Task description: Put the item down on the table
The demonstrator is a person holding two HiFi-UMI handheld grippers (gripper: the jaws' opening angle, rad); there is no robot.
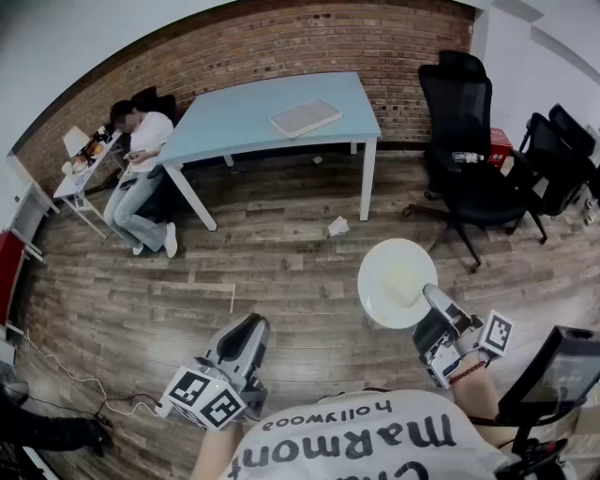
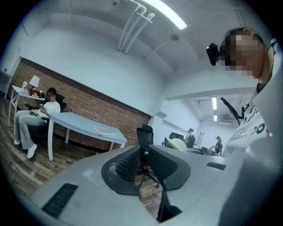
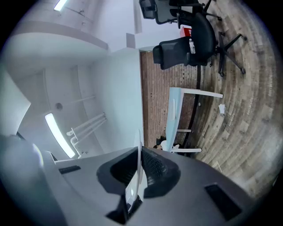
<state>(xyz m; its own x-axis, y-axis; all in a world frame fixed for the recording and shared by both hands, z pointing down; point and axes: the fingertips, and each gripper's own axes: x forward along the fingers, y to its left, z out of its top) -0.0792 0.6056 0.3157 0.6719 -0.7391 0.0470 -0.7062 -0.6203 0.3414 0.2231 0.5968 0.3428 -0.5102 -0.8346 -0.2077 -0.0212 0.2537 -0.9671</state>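
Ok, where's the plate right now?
Head view, lower right: the plate is gripped by its rim in the right gripper, over the wooden floor, short of the blue table.

1. Brick wall at the far side; the other walls are white.
2. Wood-plank floor, with a paper scrap lying near a table leg.
3. Pale blue table on white legs, near the brick wall, bearing a flat white tray.
4. Black office chairs, right of the table.
5. Small white side table at left; a seated person beside it.
6. Ceiling strip light, lit.
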